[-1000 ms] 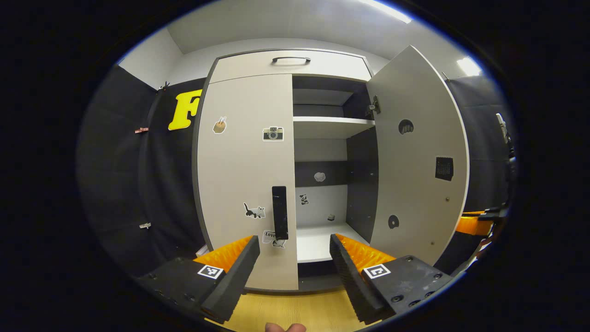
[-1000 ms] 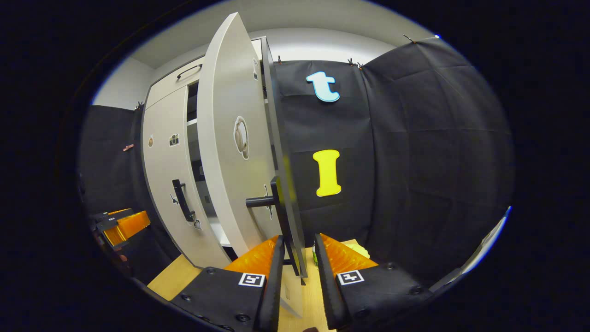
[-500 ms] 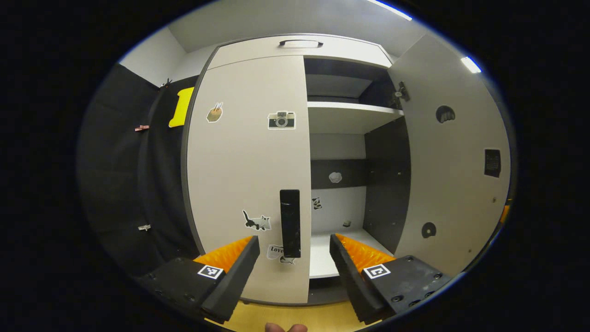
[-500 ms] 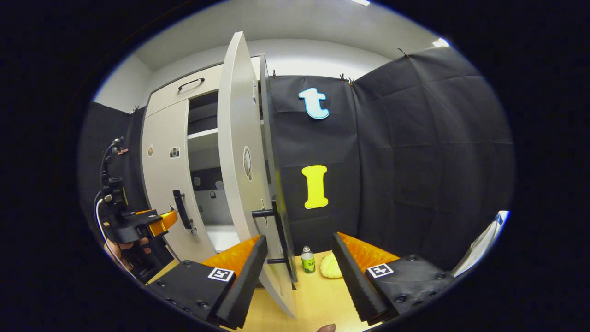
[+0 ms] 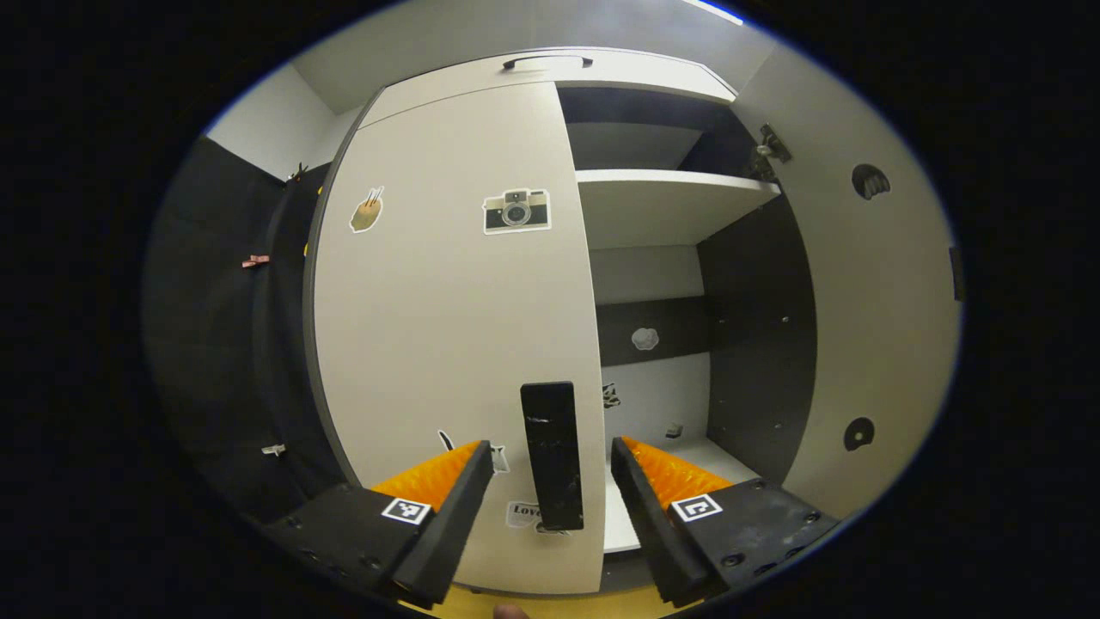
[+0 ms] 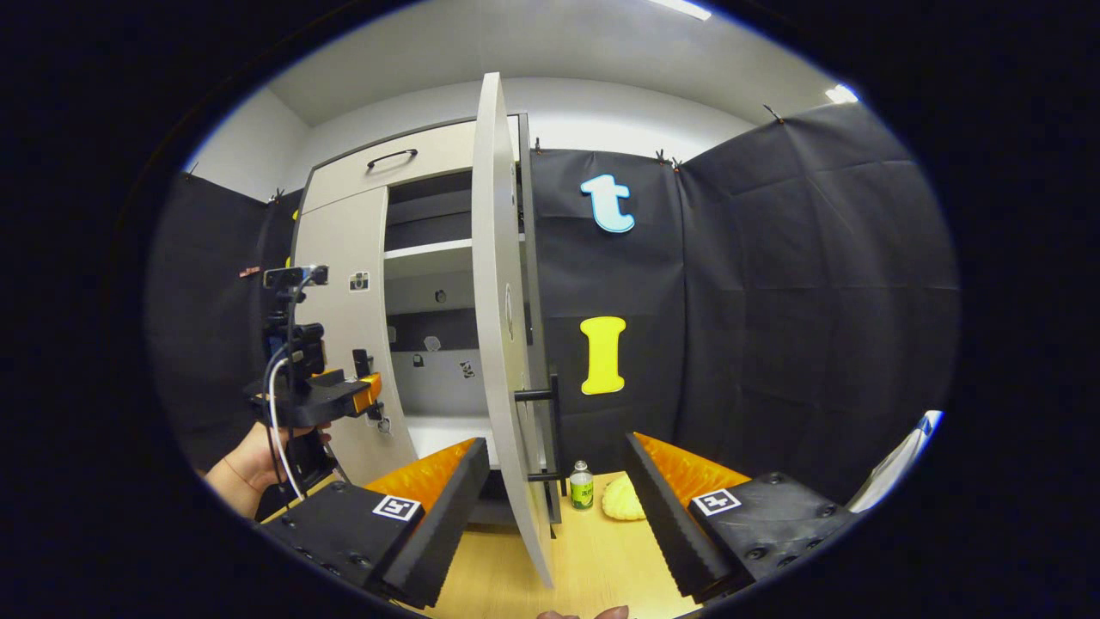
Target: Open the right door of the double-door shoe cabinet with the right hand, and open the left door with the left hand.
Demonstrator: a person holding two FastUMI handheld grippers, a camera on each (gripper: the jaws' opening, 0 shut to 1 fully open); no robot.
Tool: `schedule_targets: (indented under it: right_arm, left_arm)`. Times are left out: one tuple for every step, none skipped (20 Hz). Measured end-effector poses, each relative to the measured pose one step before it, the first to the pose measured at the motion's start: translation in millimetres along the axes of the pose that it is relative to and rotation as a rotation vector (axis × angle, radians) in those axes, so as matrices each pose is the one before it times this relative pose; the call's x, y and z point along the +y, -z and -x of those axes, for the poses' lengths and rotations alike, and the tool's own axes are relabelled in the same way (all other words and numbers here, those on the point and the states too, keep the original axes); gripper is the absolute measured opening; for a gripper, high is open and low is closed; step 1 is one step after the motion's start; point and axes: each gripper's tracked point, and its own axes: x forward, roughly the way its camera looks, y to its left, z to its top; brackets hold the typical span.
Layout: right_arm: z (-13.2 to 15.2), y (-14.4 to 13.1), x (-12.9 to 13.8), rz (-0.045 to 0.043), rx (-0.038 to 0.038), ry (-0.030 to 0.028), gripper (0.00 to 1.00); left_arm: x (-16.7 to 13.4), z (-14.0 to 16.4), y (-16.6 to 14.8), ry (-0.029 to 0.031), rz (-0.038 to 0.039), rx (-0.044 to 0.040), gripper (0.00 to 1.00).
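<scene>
left gripper [image 5: 550,503] wide open, fingers on both sides of the left door's handle [image 5: 552,454], not touching; left door [image 5: 455,327] closed; right gripper [image 6: 550,507] wide open, holding nothing; right door [image 6: 503,344] swung open.

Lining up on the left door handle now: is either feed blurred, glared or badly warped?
Left gripper view: sharp and evenly lit; fisheye bows the left door, but its handle reads crisply. Right gripper view: also sharp, with the open right door bent by distortion; a ceiling light glares only at the top.
</scene>
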Motion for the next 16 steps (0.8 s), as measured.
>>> schedule_targets:
  right_arm:
    - [-0.55,-1.09,0.28,0.00091,-0.00428,-0.00142,0.98]
    - [-0.14,-0.15,-0.39,0.00120,-0.00248,-0.00069,0.98]
    - [0.96,0.29,-0.13,0.00027,0.00136,-0.00076,0.98]
    - [1.40,0.38,-0.45,-0.00078,0.00284,-0.00032,0.98]
    - [-2.33,2.72,-1.98,-0.00106,0.00242,0.00161,0.98]
    - [0.75,0.03,-1.62,-0.00026,0.00169,0.00407,0.98]
    - [-0.48,0.06,-1.05,0.00050,0.00018,0.00433,0.98]
    - [0.31,-0.15,-1.76,0.00002,-0.00050,0.00440,0.98]
    - [-0.01,-0.47,-1.54,-0.00086,-0.00072,0.00434,0.98]
    - [0.36,-0.08,-1.39,-0.00191,-0.00117,0.00395,0.98]
    - [1.24,0.52,-0.45,-0.00288,-0.00037,0.00255,0.98]
    - [0.42,0.17,-0.75,-0.00392,0.00306,0.00281,0.98]
    - [0.85,-0.15,0.07,-0.00318,0.00211,0.00092,0.98]
    - [0.51,-1.00,-0.39,-0.00179,-0.00282,0.00317,0.98]
    - [0.47,-0.75,0.56,-0.00014,-0.00235,0.00012,0.98]
    - [1.57,-0.99,0.09,0.00141,-0.00365,0.00125,0.98]
  left_arm:
    - [-1.83,-5.09,3.46,-0.00180,-0.00685,0.00660,0.84]
    - [-1.23,-4.47,3.80,-0.00442,-0.00299,0.00869,0.75]
    - [1.22,-4.21,3.30,-0.00929,-0.00156,0.00938,0.72]
    - [1.77,-4.15,2.61,-0.01469,-0.00269,0.00429,0.66]
    - [2.34,-2.98,1.31,-0.01394,-0.00317,0.00364,0.64]
    - [-1.18,-1.84,0.53,0.00407,0.00820,-0.00135,0.57]
    - [-1.45,-2.20,-0.12,0.00778,0.01248,0.00148,0.55]
    - [-1.35,-1.52,0.01,0.00740,0.00717,0.00186,0.52]
    - [-2.90,-1.23,0.28,0.01281,0.01046,0.00102,0.49]
    - [-0.64,4.38,-0.35,-0.00274,0.01103,-0.00611,0.41]
    - [-0.24,-2.08,0.36,-0.00155,0.00502,-0.00313,0.37]
    - [0.00,-1.97,1.76,0.00073,0.00510,-0.00258,0.36]
    - [-0.43,-0.37,4.53,0.00116,0.01108,0.01521,0.35]
    - [-0.12,0.03,0.10,0.00341,0.00673,0.00442,0.35]
    - [-0.04,-0.94,1.32,0.00358,0.00273,0.01960,0.35]
    - [-0.40,1.67,-0.44,0.00541,0.00754,0.00737,0.33]
